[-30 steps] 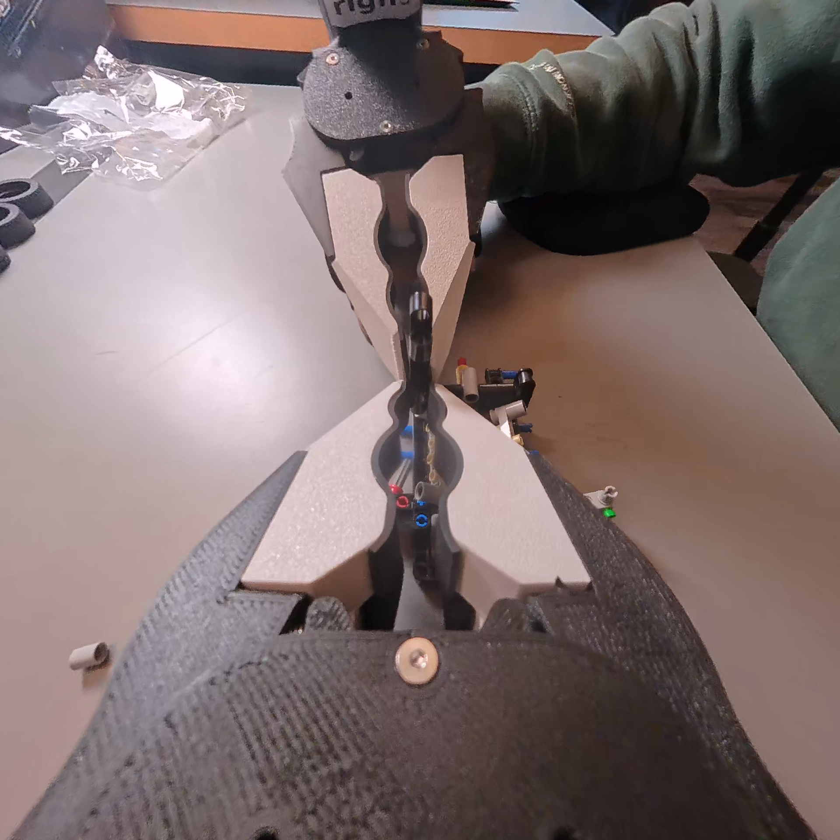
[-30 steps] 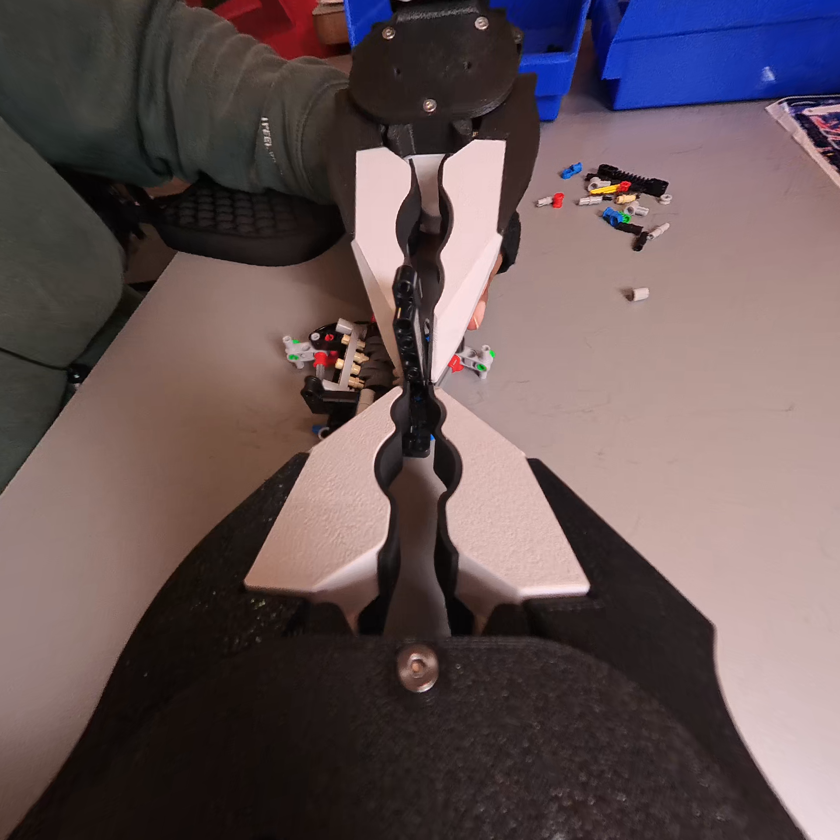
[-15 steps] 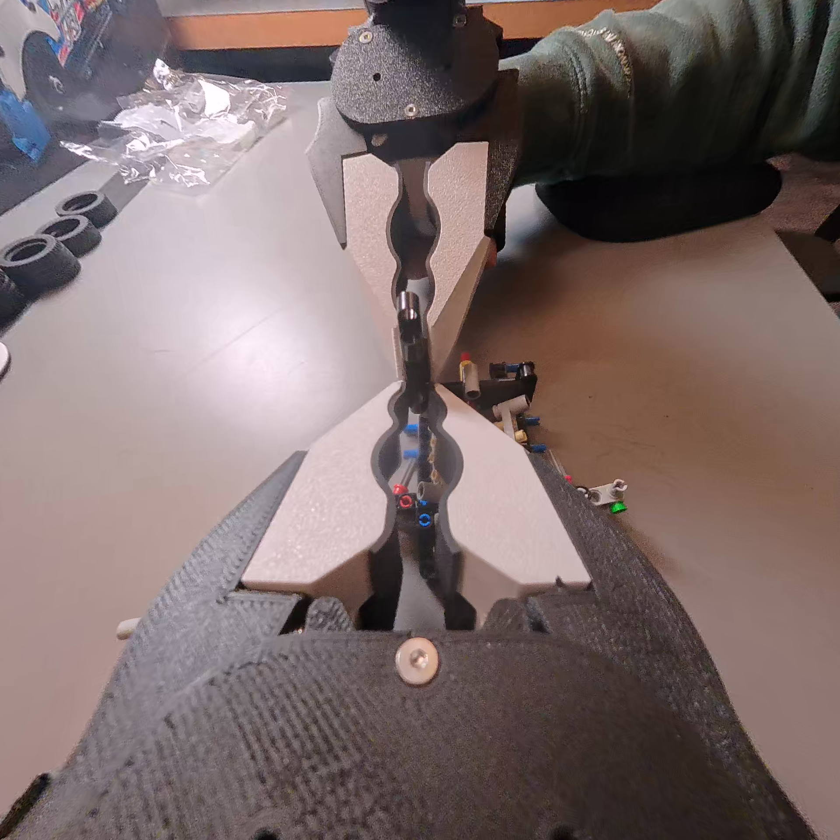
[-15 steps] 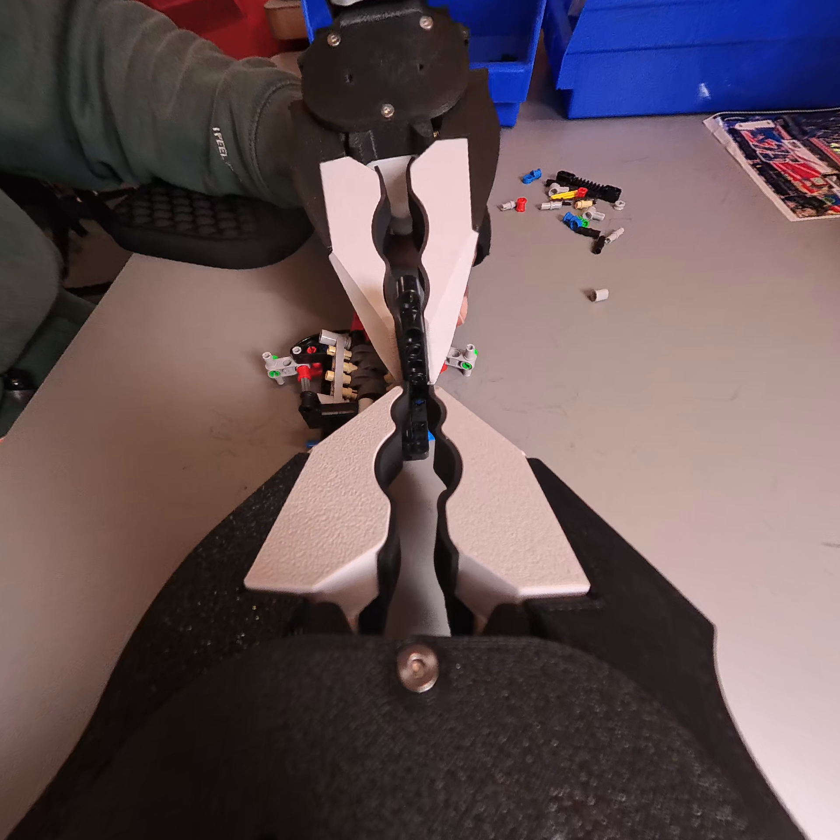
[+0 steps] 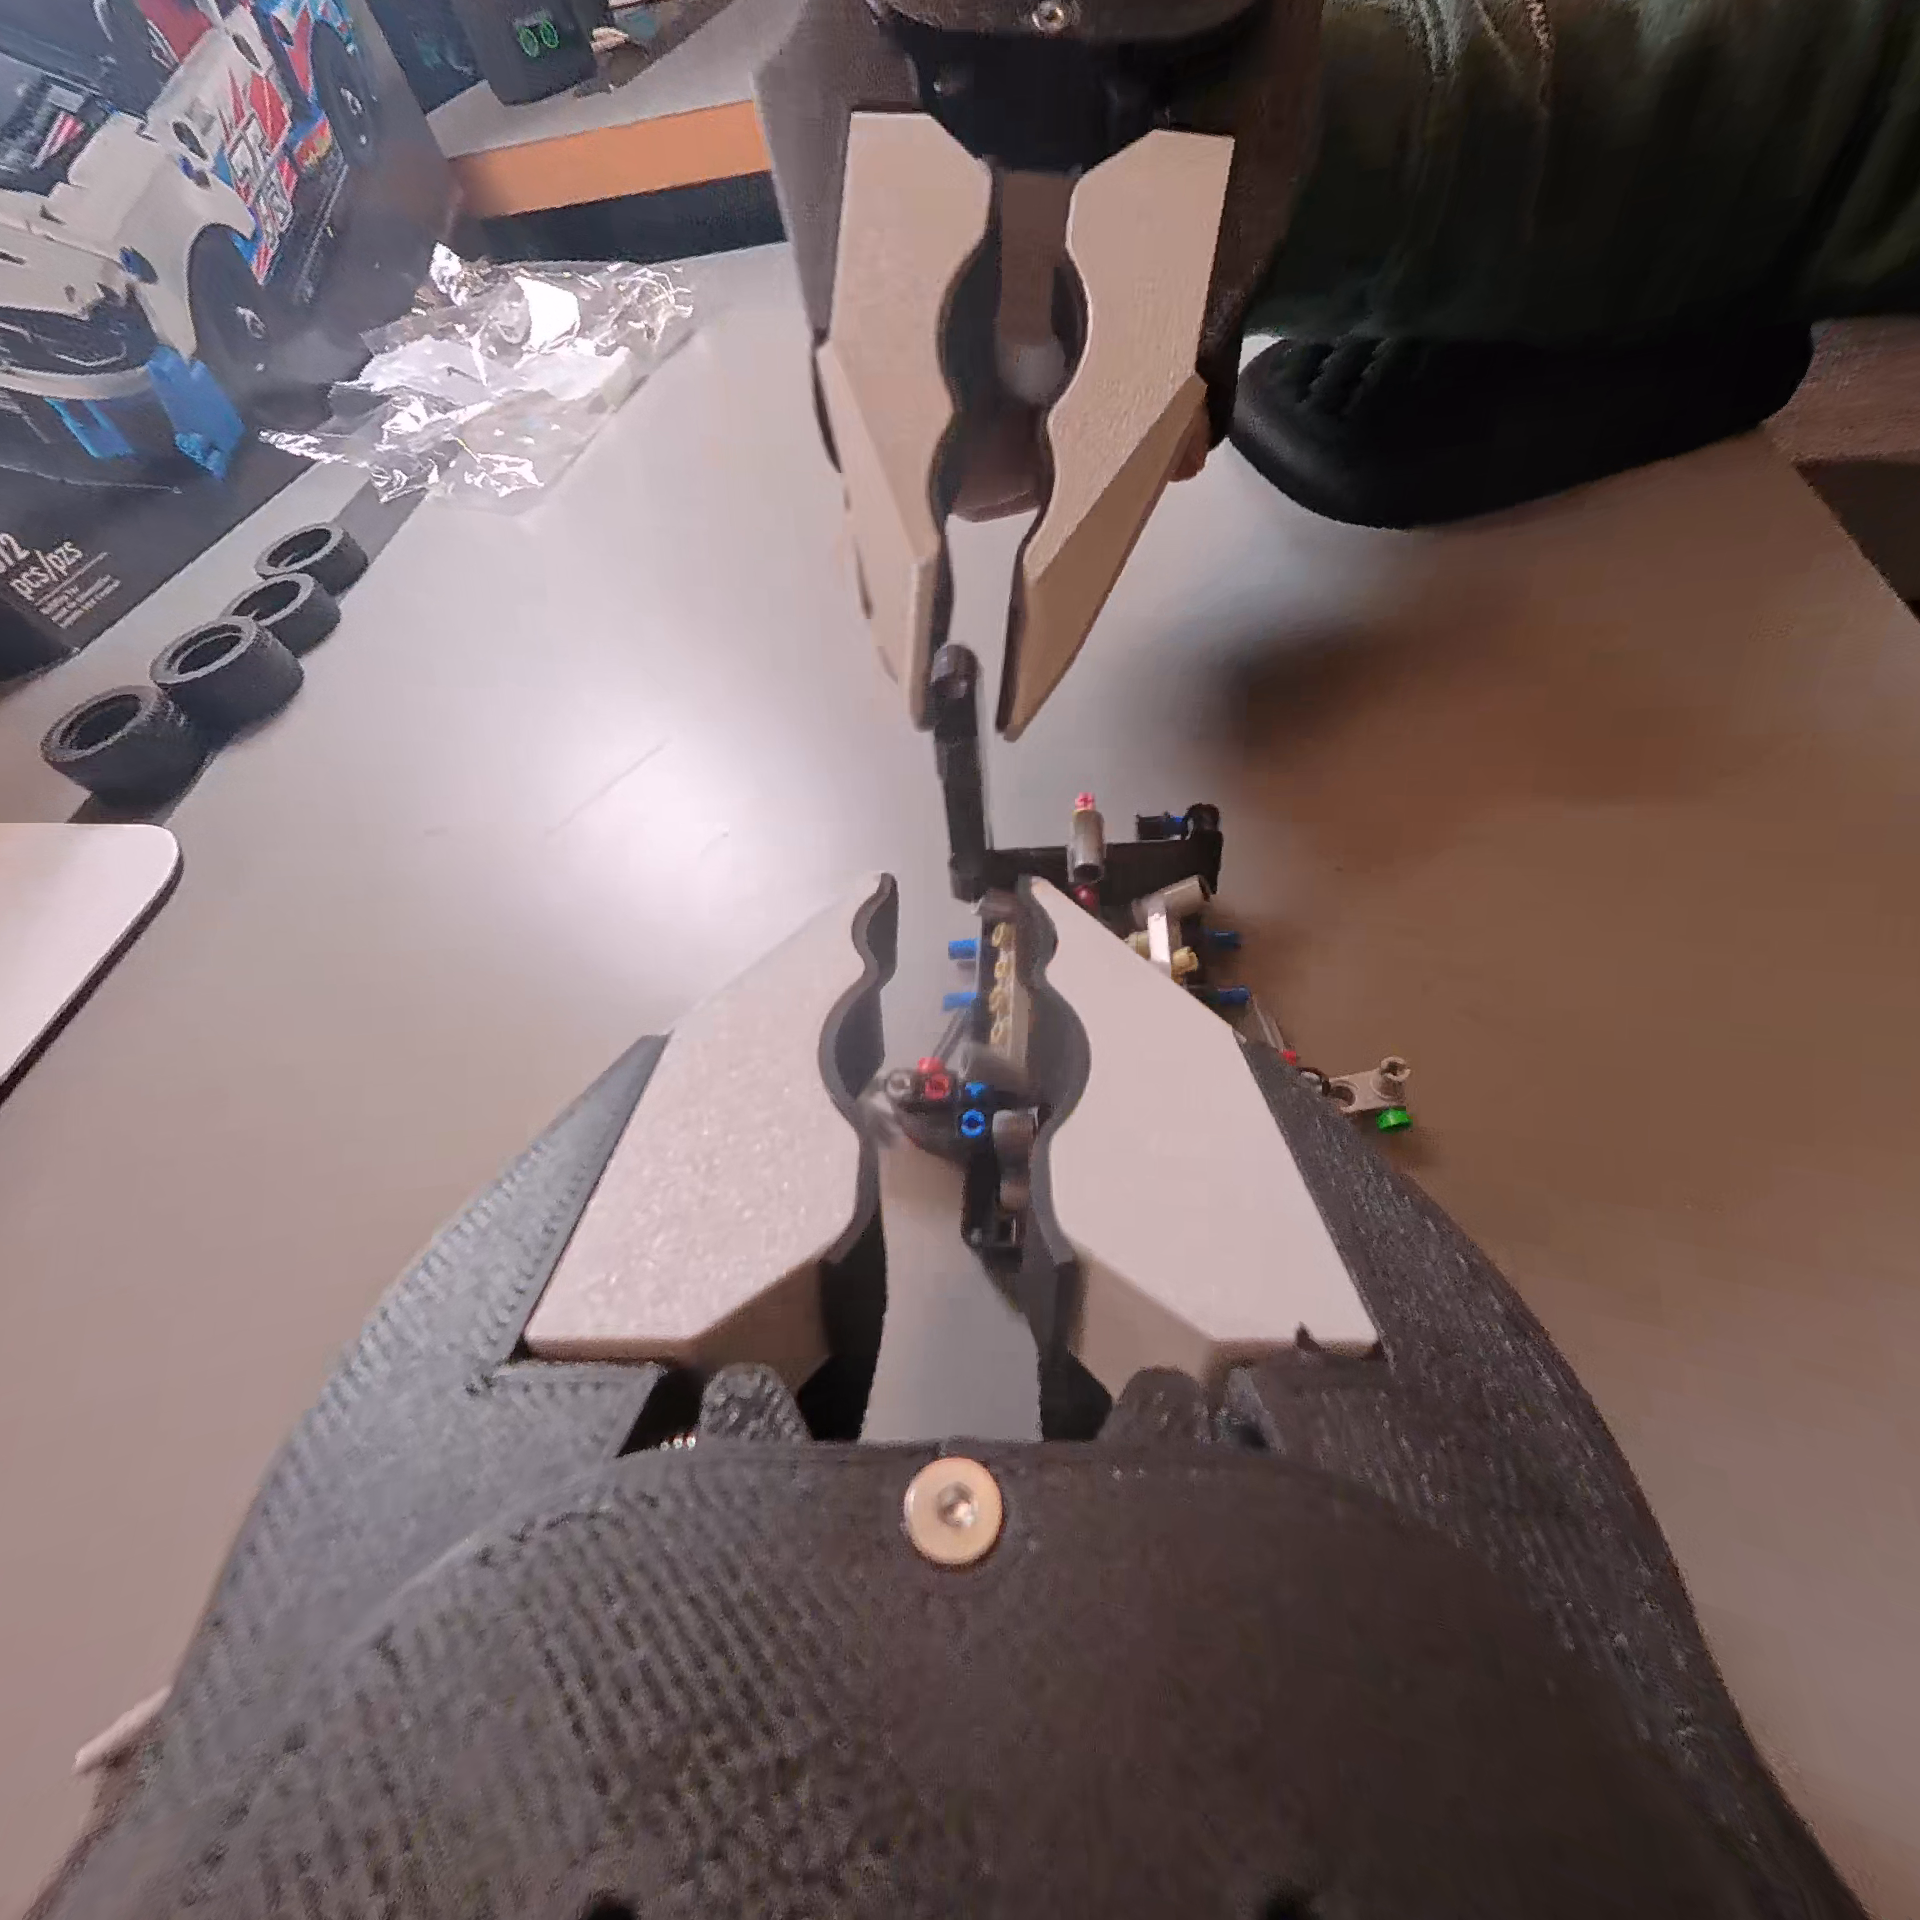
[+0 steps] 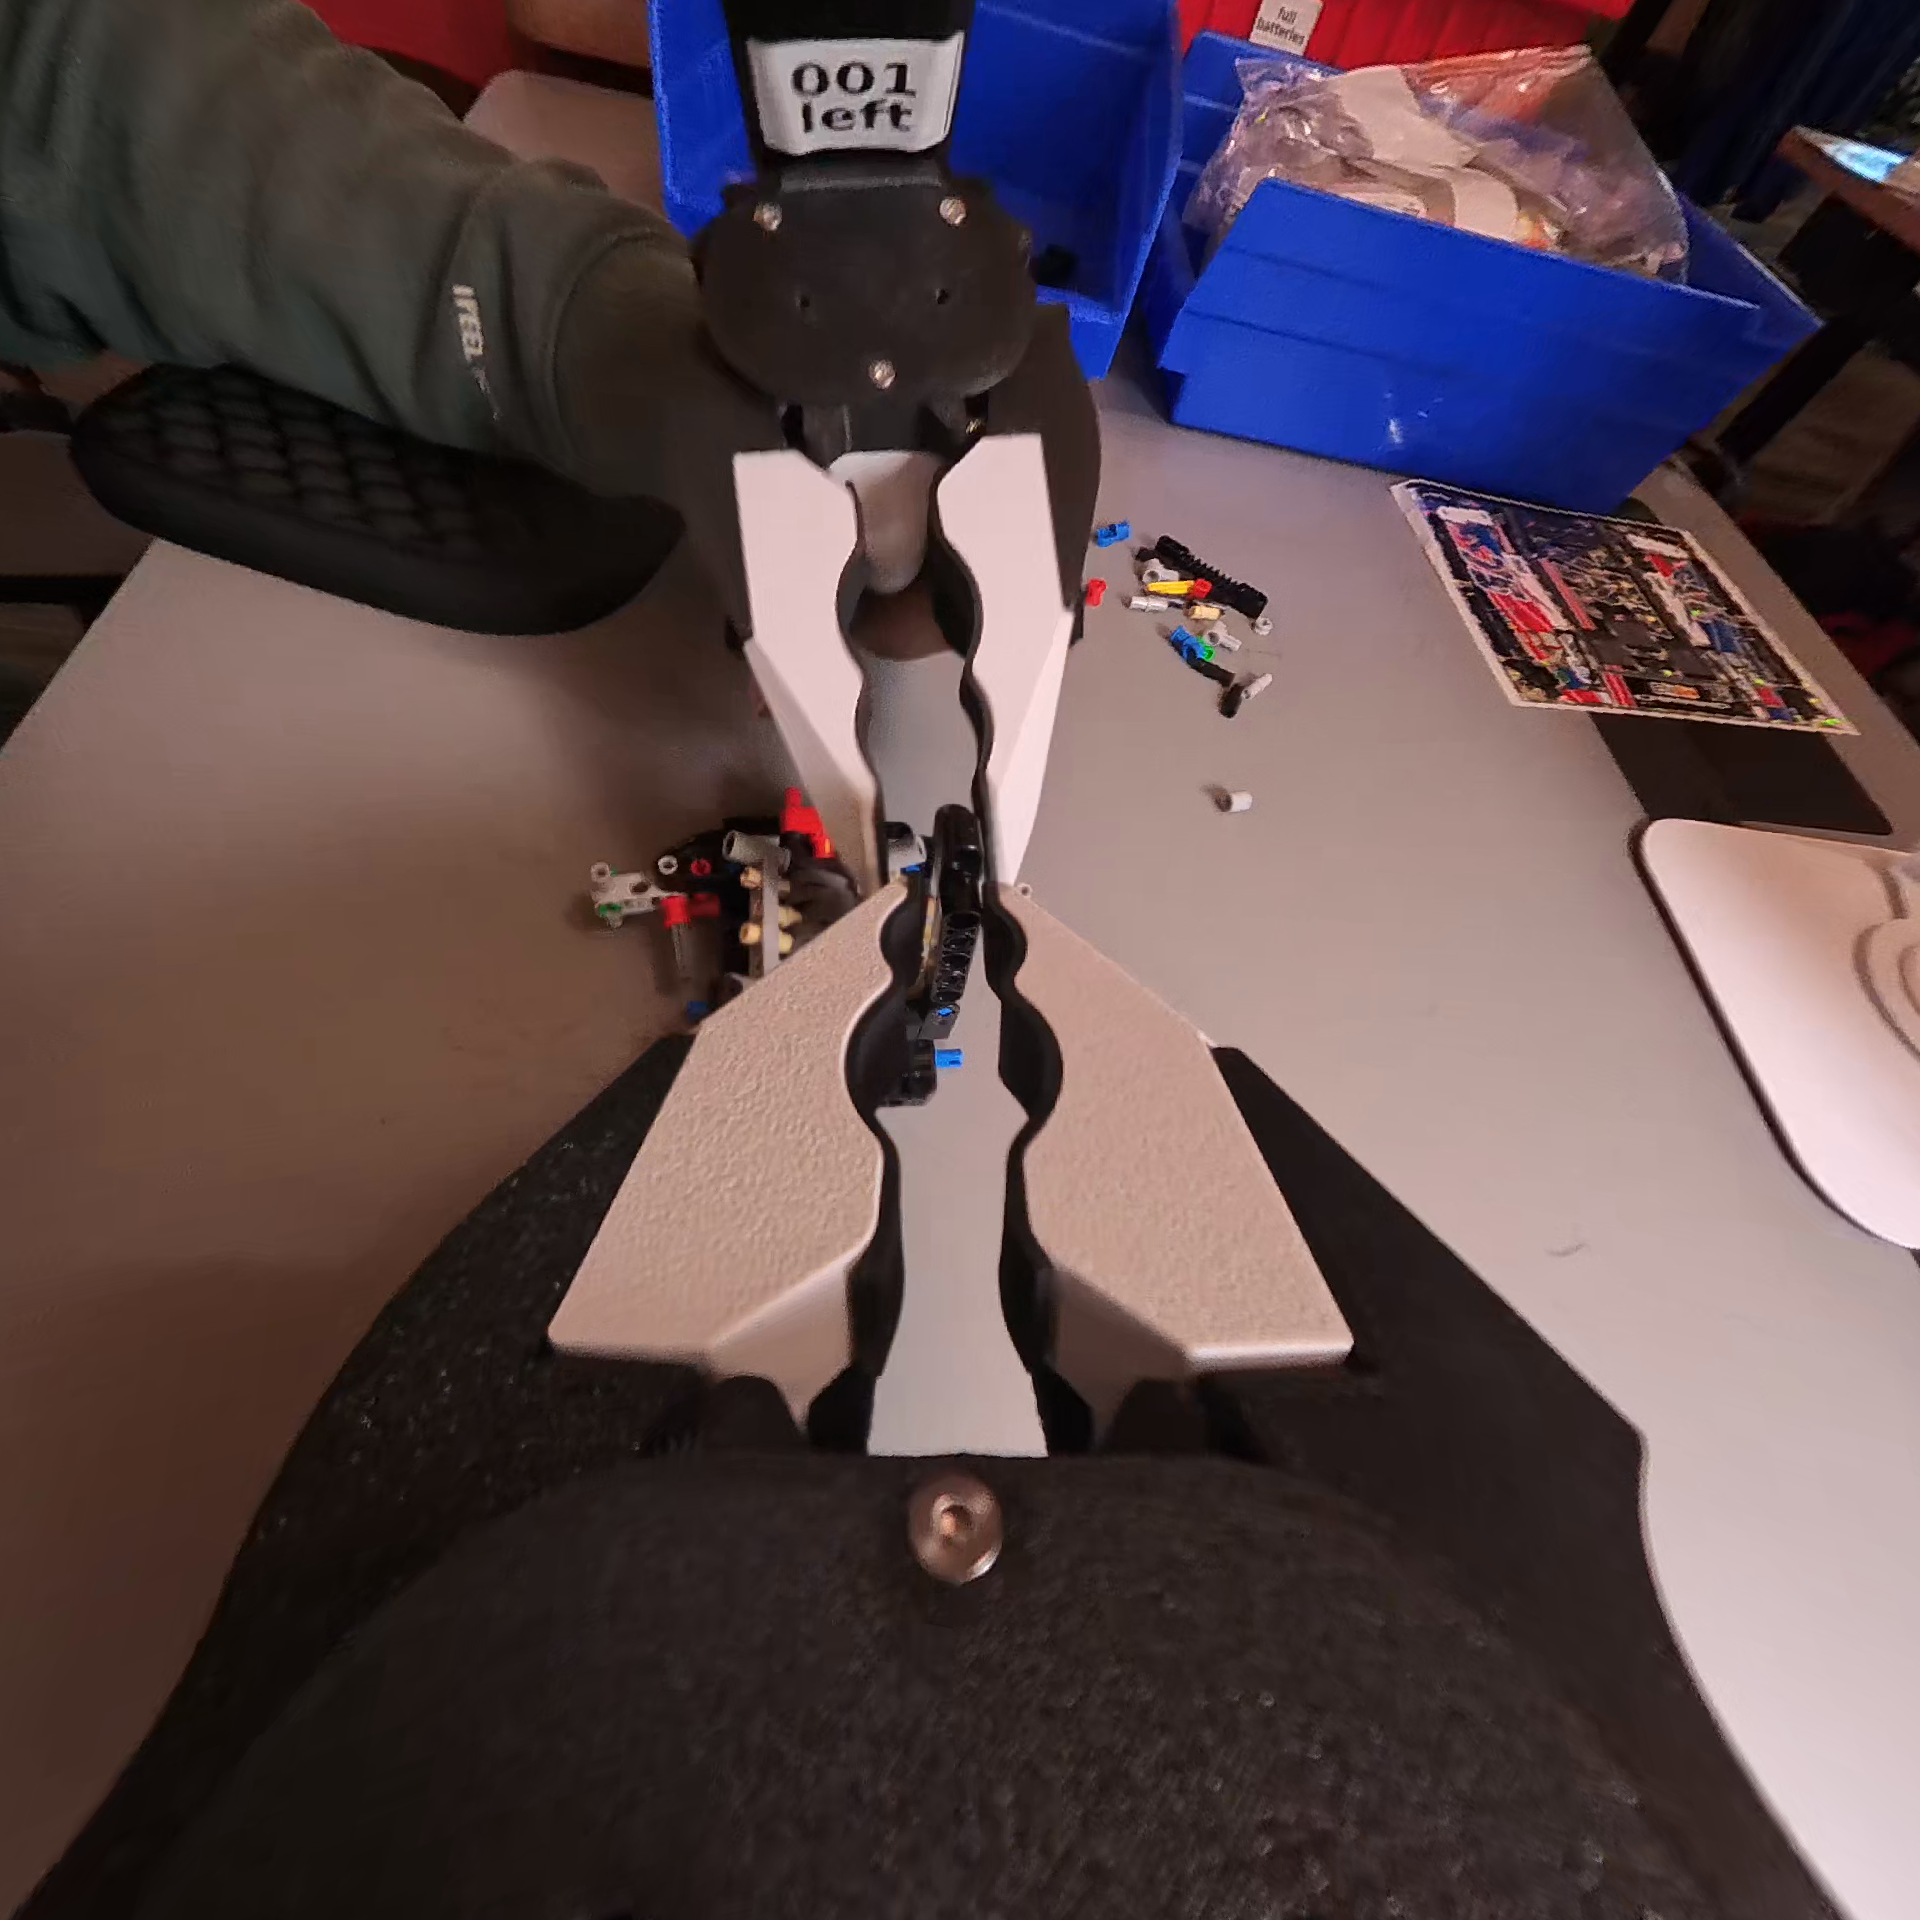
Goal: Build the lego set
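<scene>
Grey table (image 5: 520, 831) holds tyres (image 5: 223, 670); left gripper (image 5: 961, 899) and right gripper (image 6: 951, 904) both gape around the black beam (image 5: 961, 779).

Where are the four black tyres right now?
Left wrist view only: the four black tyres sit in a row at the table's far left edge, beside the set's box and near crumpled clear plastic.

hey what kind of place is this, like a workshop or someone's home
Probably a workshop or lab rather than a home. Blue storage bins line the grey table, a boxed car kit and spare tyres sit alongside, and an instruction booklet lies open.
</scene>
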